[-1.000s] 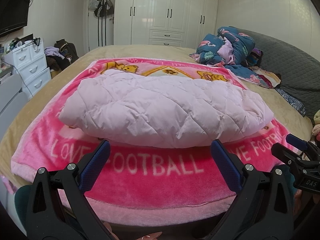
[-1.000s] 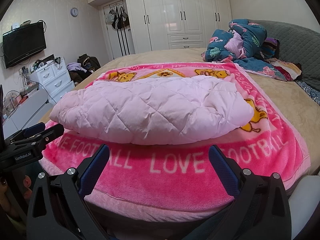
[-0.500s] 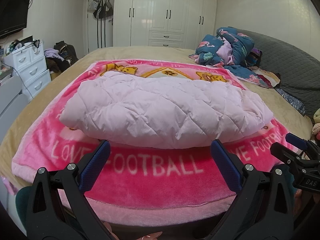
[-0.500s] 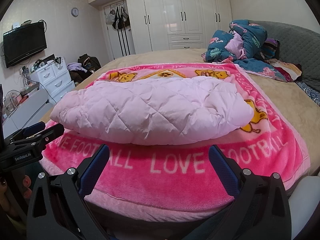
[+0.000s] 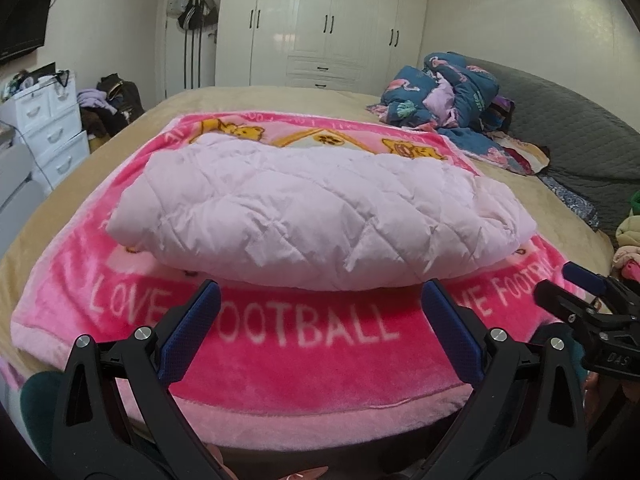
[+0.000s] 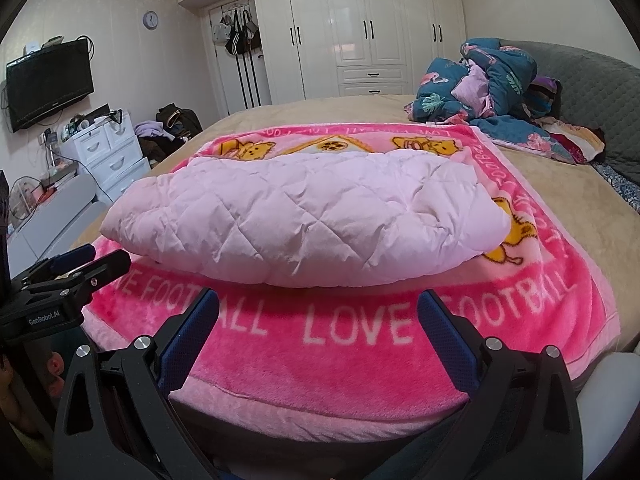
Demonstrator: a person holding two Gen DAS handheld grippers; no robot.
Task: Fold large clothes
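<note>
A pale pink quilted padded garment (image 5: 320,212) lies folded into a thick bundle on a bright pink "LOVE FOOTBALL" blanket (image 5: 304,336) spread over the bed; it also shows in the right wrist view (image 6: 308,220). My left gripper (image 5: 320,300) is open and empty, held at the bed's near edge just short of the bundle. My right gripper (image 6: 318,308) is open and empty, also at the near edge in front of the bundle. Each gripper shows at the side of the other's view: the right one (image 5: 588,300) and the left one (image 6: 76,268).
A heap of blue patterned bedding (image 6: 492,88) lies at the bed's far right by the grey headboard (image 6: 600,92). White drawers (image 6: 108,152) and a wall television (image 6: 48,80) stand at the left. White wardrobes (image 6: 360,28) fill the back wall.
Both grippers stay open and nearly still. The left wrist view has shifted very slightly; the folded garment has not moved.
</note>
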